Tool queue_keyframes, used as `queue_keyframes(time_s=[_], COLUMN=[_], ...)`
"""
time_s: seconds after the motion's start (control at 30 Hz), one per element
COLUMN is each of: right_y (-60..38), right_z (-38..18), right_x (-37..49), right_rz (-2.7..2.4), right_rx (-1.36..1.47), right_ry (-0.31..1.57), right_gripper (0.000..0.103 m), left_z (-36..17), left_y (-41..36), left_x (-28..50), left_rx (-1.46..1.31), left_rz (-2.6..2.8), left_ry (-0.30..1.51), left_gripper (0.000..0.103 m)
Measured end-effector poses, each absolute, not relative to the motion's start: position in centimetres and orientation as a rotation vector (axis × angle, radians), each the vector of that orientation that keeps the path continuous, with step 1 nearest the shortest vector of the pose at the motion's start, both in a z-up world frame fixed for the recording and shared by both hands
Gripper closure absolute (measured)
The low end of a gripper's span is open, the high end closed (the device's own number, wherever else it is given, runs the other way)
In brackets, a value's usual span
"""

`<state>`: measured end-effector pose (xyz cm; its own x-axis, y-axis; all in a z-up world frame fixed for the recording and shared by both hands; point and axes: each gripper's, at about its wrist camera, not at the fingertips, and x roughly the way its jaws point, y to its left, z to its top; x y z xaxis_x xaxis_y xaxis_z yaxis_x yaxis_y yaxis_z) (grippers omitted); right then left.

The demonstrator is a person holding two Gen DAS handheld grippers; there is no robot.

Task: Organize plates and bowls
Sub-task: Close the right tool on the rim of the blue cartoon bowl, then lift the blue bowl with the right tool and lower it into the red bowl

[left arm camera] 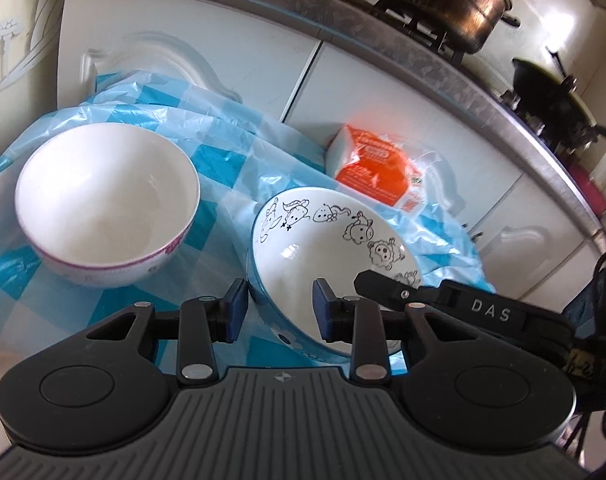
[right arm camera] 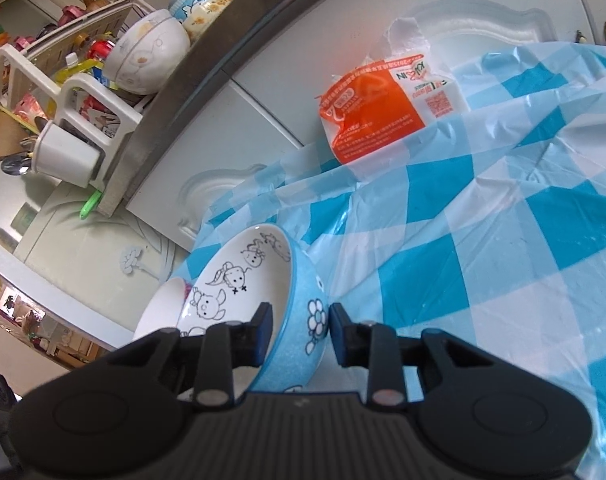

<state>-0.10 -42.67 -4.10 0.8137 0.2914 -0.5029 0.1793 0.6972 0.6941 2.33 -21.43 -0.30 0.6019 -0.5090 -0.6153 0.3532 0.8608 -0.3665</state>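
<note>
Blue-checked plastic sheet (rumpled), white cabinets behind, both claws gripping cartoon bowl.

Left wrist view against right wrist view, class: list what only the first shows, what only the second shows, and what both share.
Only the left wrist view: a metal pot on the stove, and the white bowl's whole inside.
Only the right wrist view: a dish rack with an upturned bowl.
Both: the blue cartoon bowl, gripped by both grippers, the checked plastic sheet and the orange packet.

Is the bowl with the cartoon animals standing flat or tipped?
Tipped. The cartoon bowl leans on its side, inside showing, with both grippers pinching its rim.
</note>
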Motion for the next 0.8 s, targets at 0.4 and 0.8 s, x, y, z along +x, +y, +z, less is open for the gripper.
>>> queue_keyframes(time_s=[0.4,0.8], right_y=[-39.9,-32.0], right_z=[-1.4,1.1], right_x=[-4.5,-7.8], right_rz=[0.089,0.179], right_rx=[0.833,0.798], right_ry=[0.586,0.576], right_gripper=[0.073,0.07], left_z=[2.0,3.6], left_y=[-16.8,-8.8], left_x=[-2.1,-7.1], left_rx=[-0.339,-0.412], left_rz=[-0.545,-0.466], left_ry=[0.741,0.641], left_gripper=[0.067,0.067])
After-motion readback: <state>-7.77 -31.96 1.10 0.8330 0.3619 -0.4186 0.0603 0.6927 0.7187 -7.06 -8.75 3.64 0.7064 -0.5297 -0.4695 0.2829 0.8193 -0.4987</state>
